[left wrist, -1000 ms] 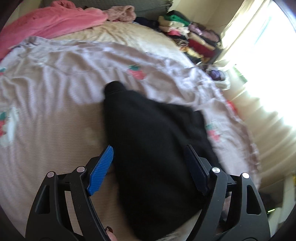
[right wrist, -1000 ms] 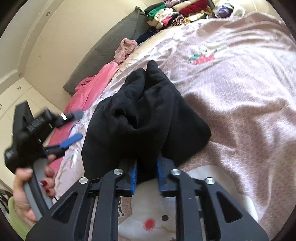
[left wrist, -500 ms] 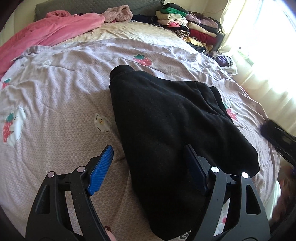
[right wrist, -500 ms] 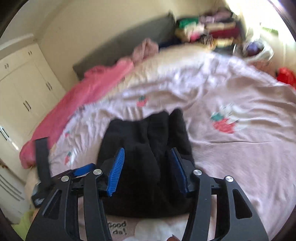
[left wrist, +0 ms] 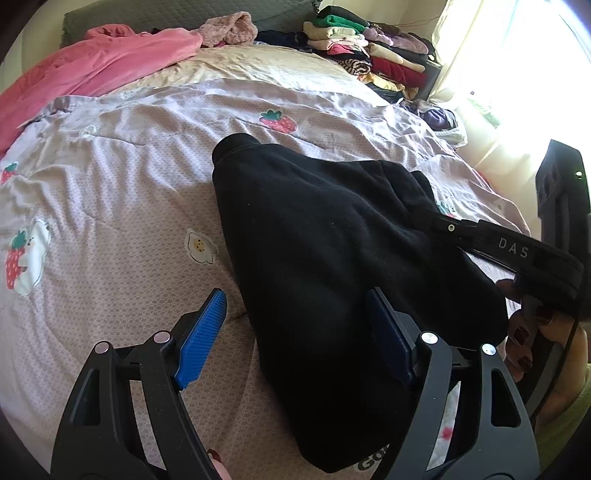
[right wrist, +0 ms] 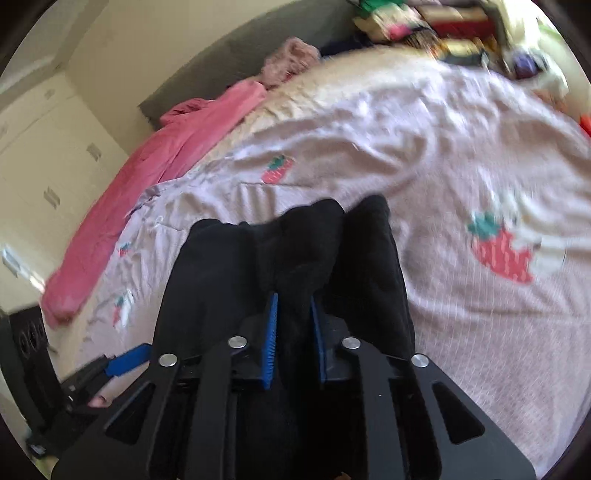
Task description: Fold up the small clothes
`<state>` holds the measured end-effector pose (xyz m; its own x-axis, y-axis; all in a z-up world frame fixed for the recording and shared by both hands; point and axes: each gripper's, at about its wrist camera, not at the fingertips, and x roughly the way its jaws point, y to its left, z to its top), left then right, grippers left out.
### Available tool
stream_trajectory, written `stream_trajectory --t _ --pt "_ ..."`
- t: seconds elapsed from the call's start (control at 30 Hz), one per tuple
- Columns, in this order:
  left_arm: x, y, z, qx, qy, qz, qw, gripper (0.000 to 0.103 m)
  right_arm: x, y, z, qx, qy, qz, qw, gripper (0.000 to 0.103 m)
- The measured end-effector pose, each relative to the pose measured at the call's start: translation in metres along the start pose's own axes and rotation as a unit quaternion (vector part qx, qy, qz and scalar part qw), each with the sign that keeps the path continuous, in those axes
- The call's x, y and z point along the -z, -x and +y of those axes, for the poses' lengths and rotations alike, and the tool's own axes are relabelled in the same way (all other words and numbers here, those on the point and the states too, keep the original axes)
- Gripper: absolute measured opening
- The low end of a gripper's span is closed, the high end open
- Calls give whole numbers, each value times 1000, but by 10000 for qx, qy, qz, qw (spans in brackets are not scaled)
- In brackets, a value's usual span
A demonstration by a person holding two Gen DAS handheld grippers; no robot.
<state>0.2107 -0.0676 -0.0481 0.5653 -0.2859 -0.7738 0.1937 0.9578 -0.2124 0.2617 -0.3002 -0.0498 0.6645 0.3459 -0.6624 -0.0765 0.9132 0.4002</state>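
So the bed [left wrist: 110,206] takes up basically everything here, covered in a pale lilac quilt [right wrist: 424,155] with strawberry patches, one of them [left wrist: 277,121] sitting just past the far end of the dark bundle. Along the far left edge there's a big pink blanket [left wrist: 92,62] bunched up, with a fuzzy pinkish garment [left wrist: 231,31] right beside it against the grey headboard [right wrist: 236,55]. Far corner by the bright window has a stack of folded clothes [left wrist: 369,51] in mixed colours.

The thing being worked on is the black garment [left wrist: 325,251], lying in the middle of the quilt, folded into a long thick wedge with a rounded cuff end pointing toward the headboard.

The right claw [right wrist: 293,339] is clenched on a bunched ridge of that black garment at its near end. Its jaws have just been closing, with the fabric caught between the blue pads [right wrist: 271,339]. In the left wrist view you can see it coming in from the right side, with a hand with dark red nails wrapped around its handle.

The left claw [left wrist: 295,332] is released, jaws wide apart, hovering over the near left edge of the black garment. One pad sits over bare quilt and the other over the fabric, not pinching anything.
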Motion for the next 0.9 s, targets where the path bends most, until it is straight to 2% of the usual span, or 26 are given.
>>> stream_trajectory --t 0.13,0.2,0.3,0.43,0.53,0.6,0.67,0.8,0.9 --pt "0 6 -4 93 -17 -32 10000 69 -1 20 22 272 763 -430 9958 13" --pt "0 9 -8 141 -66 -52 9999 69 1 30 31 610 1168 -595 9895 13" --pt "2 7 -13 198 -119 46 9997 70 5 25 28 972 1370 -511 9845 13" --pt "7 -2 -19 217 -203 182 9994 71 15 6 3 1183 1106 -258 9865 15" --pt "10 -6 -20 220 -195 232 9993 72 21 -6 -14 1289 957 -224 9868 34" --pt "11 -7 -20 209 -204 233 9993 73 23 -5 -16 1268 921 -274 9873 36" --pt "12 -7 -20 228 -172 262 9992 73 24 -1 -14 1517 984 -358 9829 55" --pt "14 -6 -20 186 -226 264 9992 73 33 23 -8 1814 1044 -639 9758 60" --pt "15 -5 -18 216 -182 268 9992 73 43 46 0 1693 1102 -860 9756 60"
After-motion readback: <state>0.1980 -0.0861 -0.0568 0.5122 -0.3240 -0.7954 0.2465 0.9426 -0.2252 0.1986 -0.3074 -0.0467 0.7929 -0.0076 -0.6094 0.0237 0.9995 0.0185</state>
